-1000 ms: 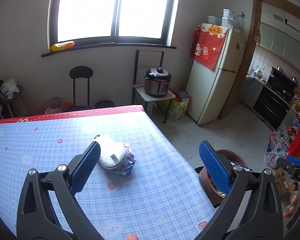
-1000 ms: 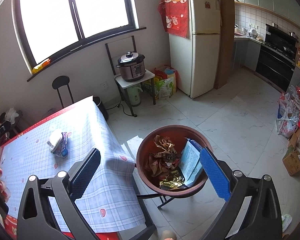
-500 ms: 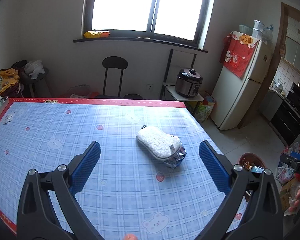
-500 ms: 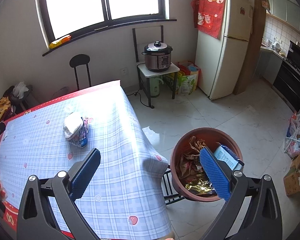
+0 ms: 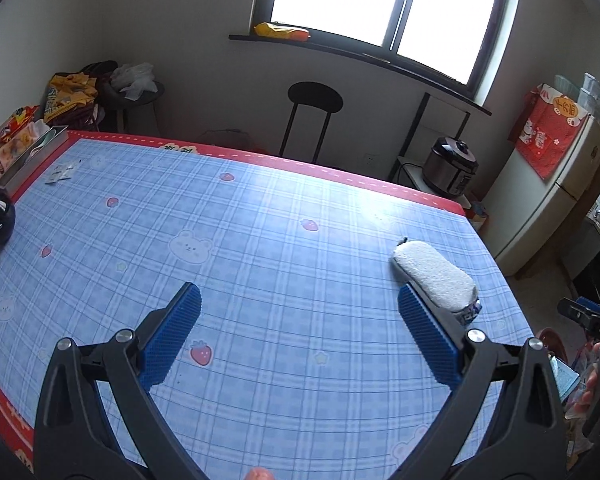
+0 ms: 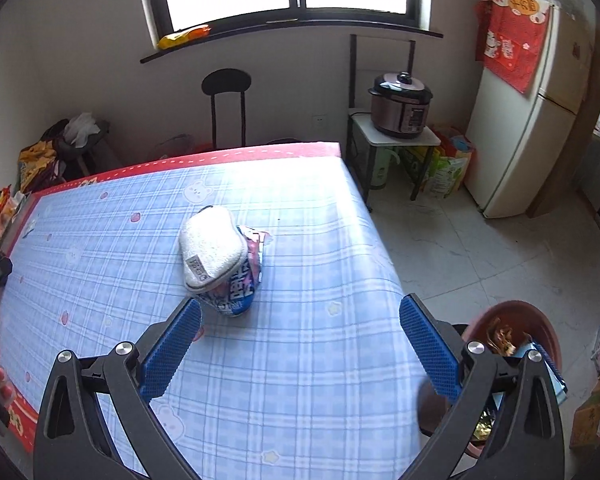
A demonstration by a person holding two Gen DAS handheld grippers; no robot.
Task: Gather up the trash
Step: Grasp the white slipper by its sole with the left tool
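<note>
Blue-checked tabletop point(image 6: 300, 360): carries a crumpled snack wrapper point(image 6: 240, 288) with a white sponge pad point(image 6: 210, 246) lying on top of it
Right tool point(image 6: 300, 344): spread wide, holding nothing; the wrapper sits just ahead of its left pad
Left tool point(image 5: 300, 340): also wide open and empty; the pile lies past its right pad, near the tabletop's right edge
Step in hand: likely reaching for the wrapper; shift left to centre it between the pads, and grip low so the sponge stays out
Brown bin point(image 6: 512, 320): on the floor to the right, already holding scraps

Bare tablecloth point(image 6: 300, 360) lies open ahead; only the pad-topped wrapper point(image 6: 224, 264) (near the right edge) interrupts it.
</note>
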